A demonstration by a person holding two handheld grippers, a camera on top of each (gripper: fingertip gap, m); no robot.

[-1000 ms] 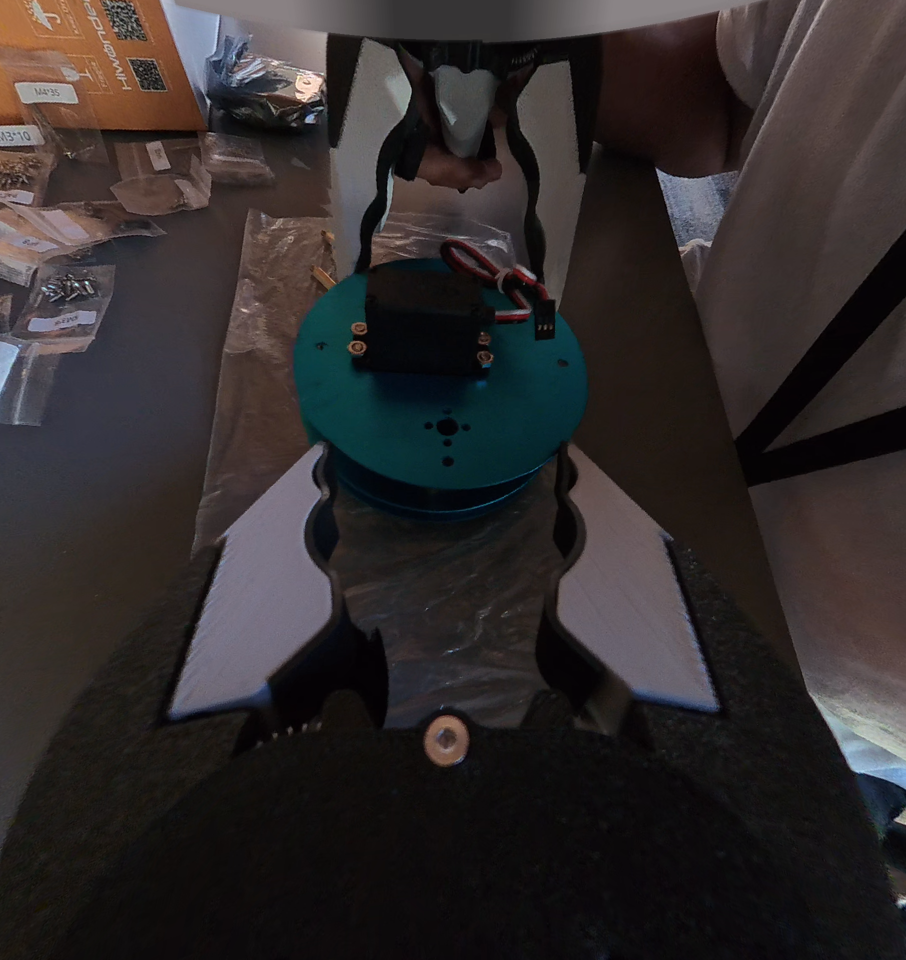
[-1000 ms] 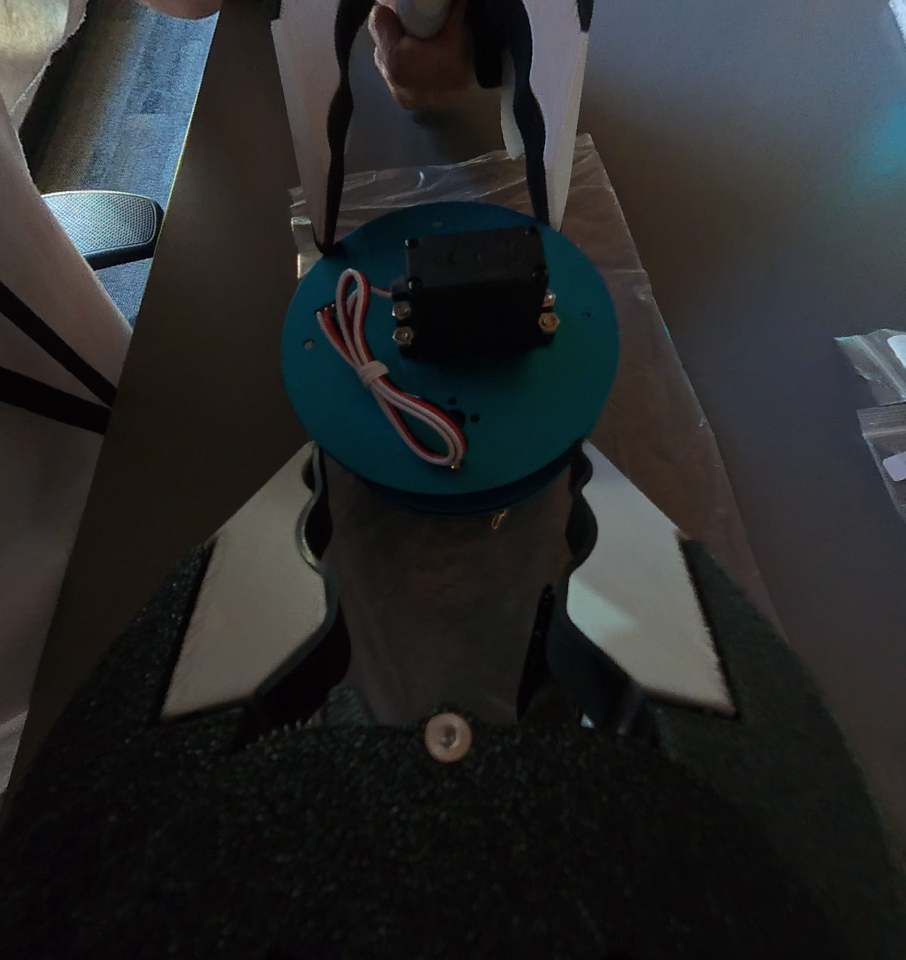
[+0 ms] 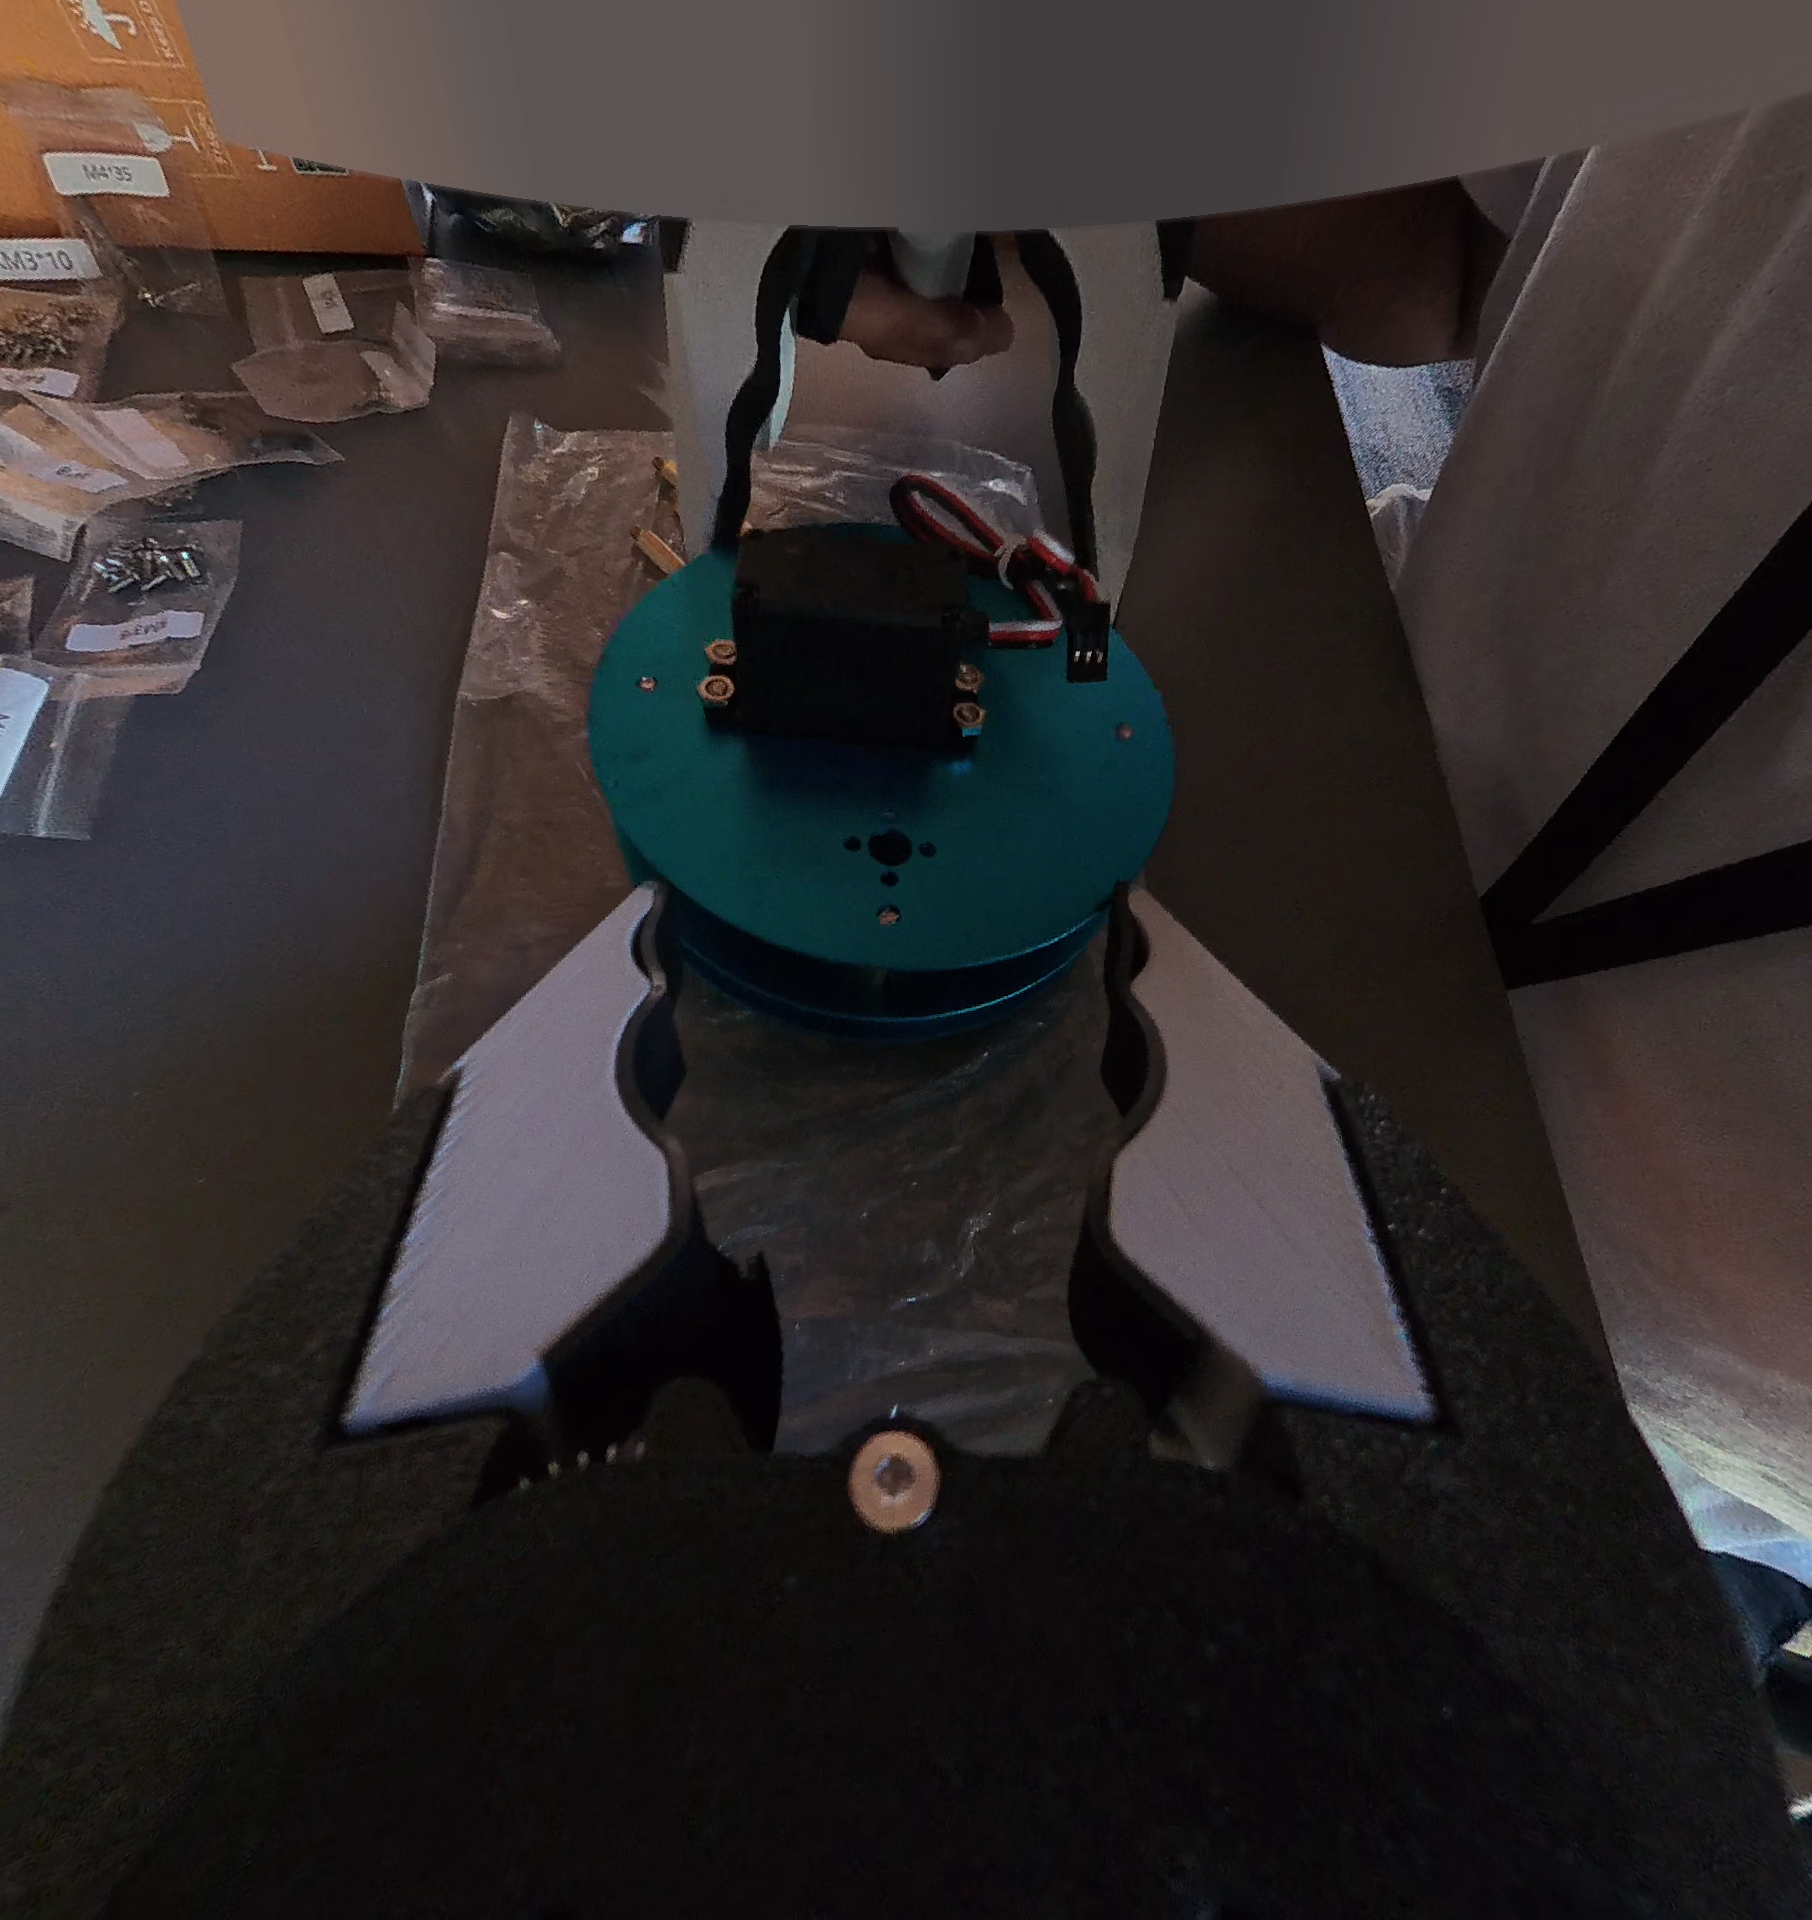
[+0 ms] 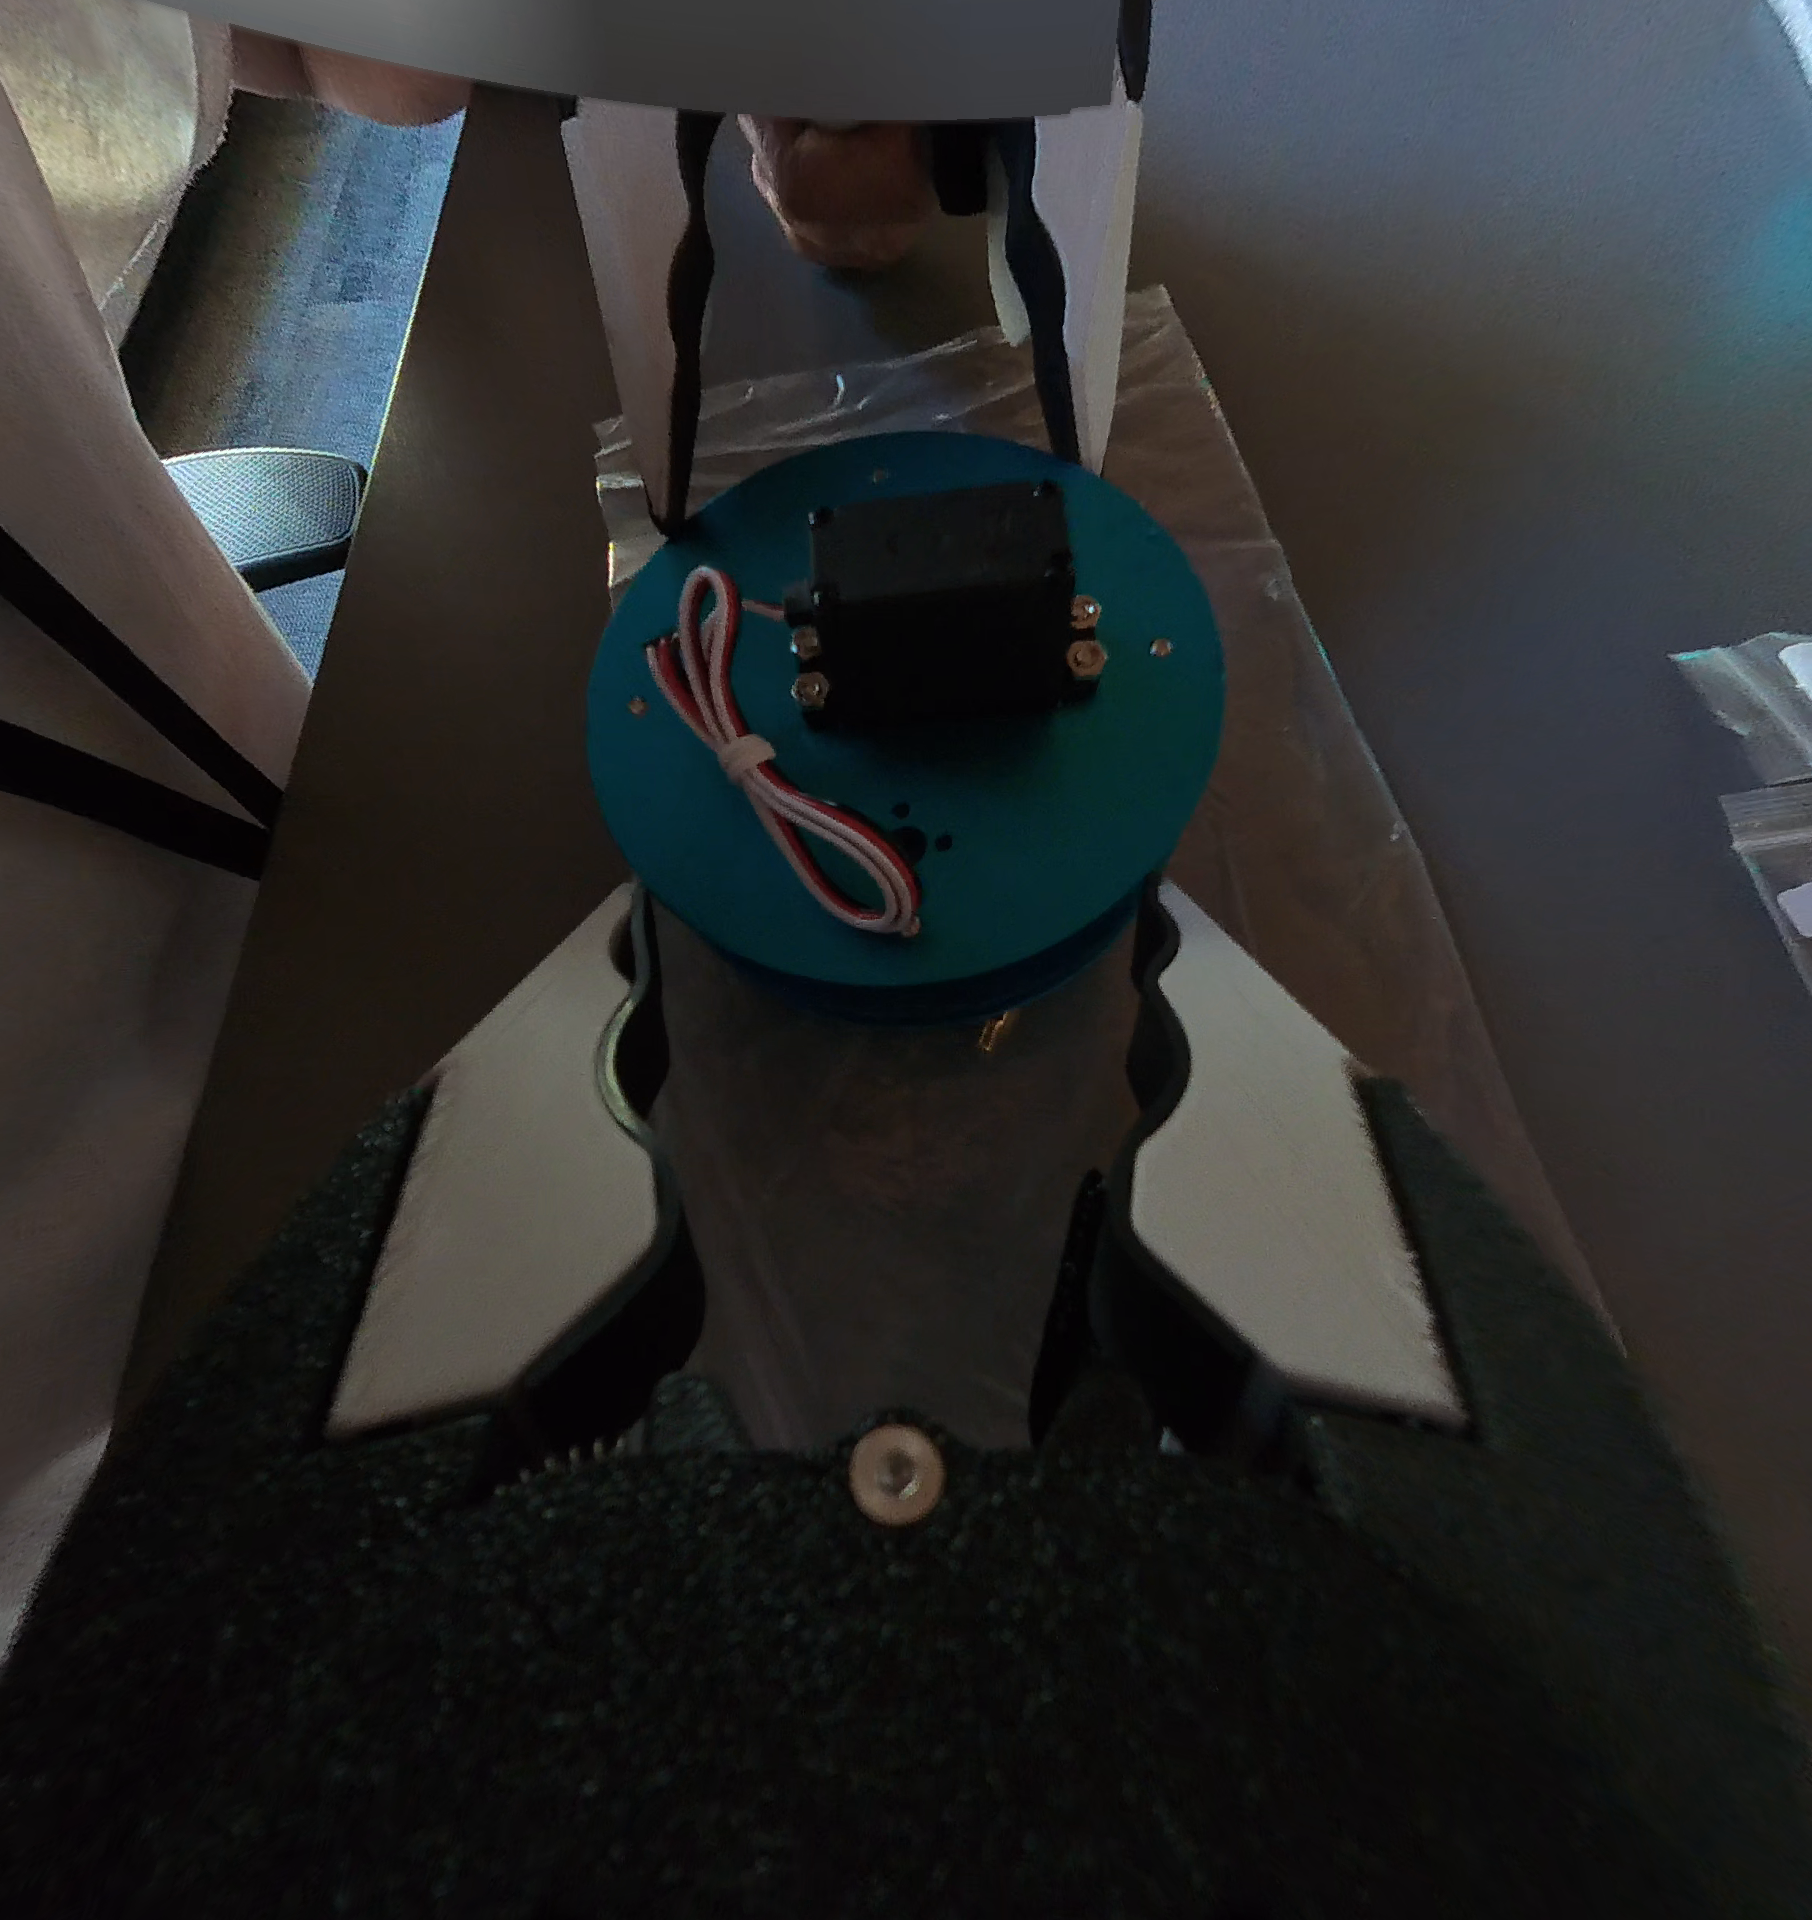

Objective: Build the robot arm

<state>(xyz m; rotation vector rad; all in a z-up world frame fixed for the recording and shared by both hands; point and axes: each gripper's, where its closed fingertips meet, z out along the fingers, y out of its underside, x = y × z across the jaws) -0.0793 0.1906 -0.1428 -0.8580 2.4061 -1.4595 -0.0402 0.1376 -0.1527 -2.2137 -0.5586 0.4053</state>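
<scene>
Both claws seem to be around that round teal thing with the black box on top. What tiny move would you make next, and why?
Probably close the left gripper slightly: its open fingertips flank the teal disc assembly without clearly touching. The right gripper straddles the opposite edge, also open. The black servo and loose wire bundle sit on top, so avoid tilting.

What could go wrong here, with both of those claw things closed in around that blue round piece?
The left gripper and right gripper meet only the rim of the teal round base, so it might slip or tilt. The loose servo cable lies on top and could snag. The base sits on a clear plastic bag, which may slide.
</scene>
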